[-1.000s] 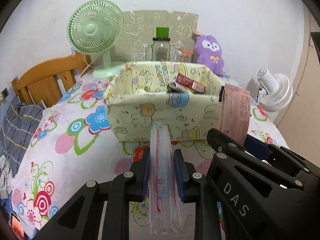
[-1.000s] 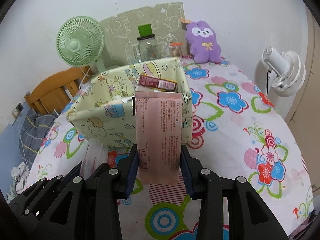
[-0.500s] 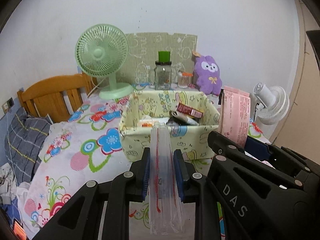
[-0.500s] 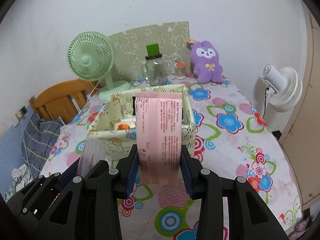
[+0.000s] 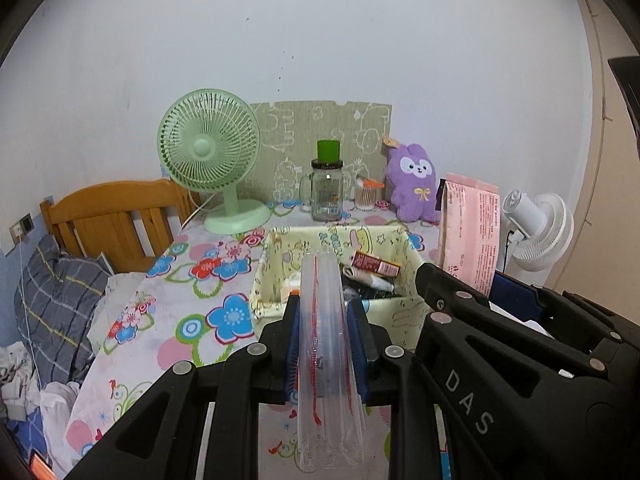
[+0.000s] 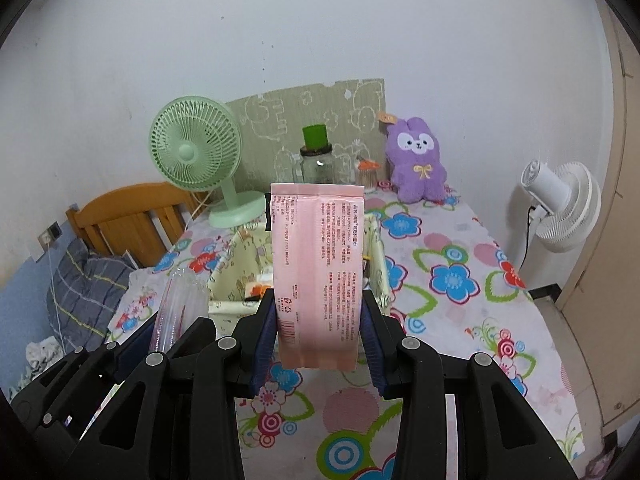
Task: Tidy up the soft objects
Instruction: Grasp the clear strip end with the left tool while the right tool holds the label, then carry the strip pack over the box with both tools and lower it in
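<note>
My left claw [image 5: 324,320] clamped on clear plastic pack [image 5: 326,344], held upright above the floral bench [image 5: 180,312]. My right claw [image 6: 320,320] clamped on pink packet [image 6: 318,268]. Both held just short of yellow fabric bin [image 5: 276,276].

- Yellow cartoon-print fabric storage box [image 5: 276,280] stands on the floral-cloth table [image 6: 460,280]; a small red carton [image 5: 376,265] lies inside it.
- Behind the box, left to right: green desk fan [image 5: 210,152], green-lidded glass jar [image 5: 327,188], purple plush rabbit [image 5: 414,182].
- White floor fan [image 6: 560,204] stands right of the table.
- Wooden bed headboard [image 5: 112,216] stands left of the table.
</note>
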Tool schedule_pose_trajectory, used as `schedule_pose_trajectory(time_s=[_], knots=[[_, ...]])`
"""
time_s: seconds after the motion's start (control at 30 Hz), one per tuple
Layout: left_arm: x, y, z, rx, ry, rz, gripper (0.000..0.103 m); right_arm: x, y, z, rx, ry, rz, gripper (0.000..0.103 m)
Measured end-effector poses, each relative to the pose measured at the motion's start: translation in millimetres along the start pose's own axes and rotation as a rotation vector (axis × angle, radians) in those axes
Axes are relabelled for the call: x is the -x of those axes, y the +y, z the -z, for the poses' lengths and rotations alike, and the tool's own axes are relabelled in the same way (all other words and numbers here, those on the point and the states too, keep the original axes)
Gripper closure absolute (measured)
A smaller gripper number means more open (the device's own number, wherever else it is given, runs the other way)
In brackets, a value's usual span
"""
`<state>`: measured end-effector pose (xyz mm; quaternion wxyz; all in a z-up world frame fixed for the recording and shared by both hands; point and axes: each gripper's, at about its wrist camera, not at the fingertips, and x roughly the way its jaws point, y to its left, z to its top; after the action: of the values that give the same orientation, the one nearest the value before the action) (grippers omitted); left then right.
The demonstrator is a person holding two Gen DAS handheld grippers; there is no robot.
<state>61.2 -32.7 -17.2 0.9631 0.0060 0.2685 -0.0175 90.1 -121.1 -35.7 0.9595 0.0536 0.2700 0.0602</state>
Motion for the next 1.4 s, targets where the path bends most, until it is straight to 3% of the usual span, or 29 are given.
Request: schedule_pose_trajectory(time_s=[0.5, 1.4], knots=[[-10, 4, -17, 0.001, -0.03, 0.004, 0.081, -9, 2, -20, 0.007, -0.028, 0.004, 0.06], [-68, 12, -49, 0.004, -0.046, -0.007, 0.081, -71, 3, -59, 0.02, -0.036, -0.006, 0.06]])
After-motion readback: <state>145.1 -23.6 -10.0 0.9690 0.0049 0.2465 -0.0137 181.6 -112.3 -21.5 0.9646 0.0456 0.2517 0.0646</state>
